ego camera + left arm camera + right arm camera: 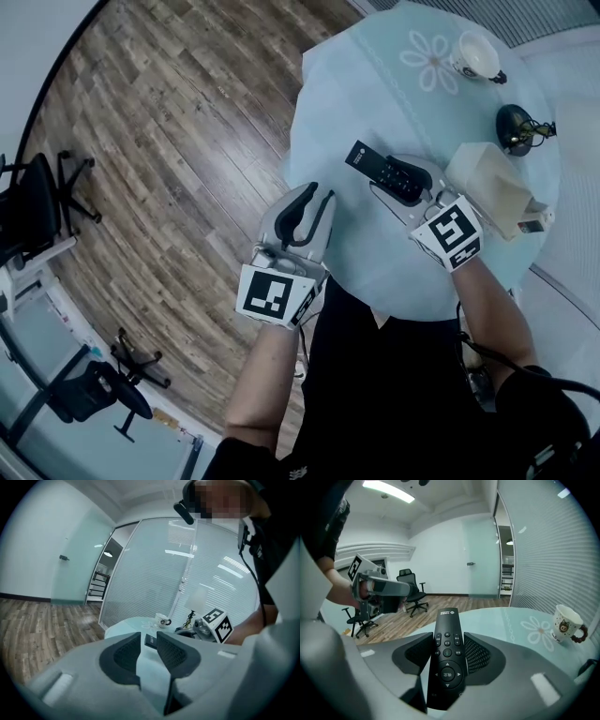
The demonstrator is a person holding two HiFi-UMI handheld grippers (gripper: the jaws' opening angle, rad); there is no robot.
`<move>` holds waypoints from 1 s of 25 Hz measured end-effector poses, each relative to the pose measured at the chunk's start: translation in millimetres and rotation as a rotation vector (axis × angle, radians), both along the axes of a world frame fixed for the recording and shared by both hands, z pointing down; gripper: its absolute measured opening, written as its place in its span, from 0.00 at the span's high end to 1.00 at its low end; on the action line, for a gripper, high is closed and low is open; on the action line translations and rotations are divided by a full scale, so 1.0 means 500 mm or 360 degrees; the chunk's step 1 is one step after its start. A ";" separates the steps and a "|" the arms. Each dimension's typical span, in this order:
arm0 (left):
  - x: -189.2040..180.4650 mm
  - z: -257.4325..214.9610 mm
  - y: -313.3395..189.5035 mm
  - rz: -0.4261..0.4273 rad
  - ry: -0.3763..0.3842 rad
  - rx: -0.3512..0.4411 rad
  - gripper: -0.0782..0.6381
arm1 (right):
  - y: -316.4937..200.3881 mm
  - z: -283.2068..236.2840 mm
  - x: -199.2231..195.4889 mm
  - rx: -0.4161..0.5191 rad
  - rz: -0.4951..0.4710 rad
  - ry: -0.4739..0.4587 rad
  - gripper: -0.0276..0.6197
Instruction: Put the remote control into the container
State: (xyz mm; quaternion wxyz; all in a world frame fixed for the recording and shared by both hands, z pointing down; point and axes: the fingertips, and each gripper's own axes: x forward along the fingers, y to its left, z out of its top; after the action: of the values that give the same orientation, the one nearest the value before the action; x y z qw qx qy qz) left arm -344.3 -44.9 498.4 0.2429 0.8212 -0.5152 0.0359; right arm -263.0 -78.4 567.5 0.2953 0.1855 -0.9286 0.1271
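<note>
One step looks done: the right gripper (448, 640) pinches the remote control (367, 159) between its pads, near the container (487, 183) but not yet inside it. The left gripper (148, 637) has its jaws slightly apart around nothing; placing the remote in remains.

The remote control (447, 667) is showing a black plastic shell, matt on the body, with smooth buttons catching a faint sheen. The right tongs (448, 639) and the left tongs (148, 641) are wearing light grey, matt plastic shells, and their dark pads (125, 656) are looking finely textured and rubbery. The desk (375, 267) is gleaming pale and smooth, almost glassy, with a white flower pattern on it. The floor (178, 141) is showing matt, grained wood planks. The cup (475, 54) is shining like glazed white ceramic. The container (483, 178) is looking pale, matt and smooth; what it is made of cannot be told.
</note>
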 end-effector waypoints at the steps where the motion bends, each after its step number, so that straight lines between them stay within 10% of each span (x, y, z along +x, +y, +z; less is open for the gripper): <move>1: 0.014 0.000 -0.003 0.0027 0.0015 -0.0020 0.72 | 0.004 -0.015 0.003 -0.0008 0.0013 -0.0047 0.63; 6: 0.075 -0.028 -0.025 0.0120 0.0108 -0.0076 0.59 | 0.021 -0.095 0.018 0.0035 0.0046 -0.0174 0.63; 25: 0.328 -0.282 -0.045 0.0343 0.0294 0.0145 0.65 | 0.079 -0.393 0.189 0.0491 0.0261 -0.0574 0.63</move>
State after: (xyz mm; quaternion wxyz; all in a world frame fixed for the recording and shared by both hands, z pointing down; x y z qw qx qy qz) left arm -180.1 -67.3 357.6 0.2465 0.8816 -0.4007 -0.0375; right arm -168.6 -38.7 371.2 0.0819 0.2774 -0.9565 0.0383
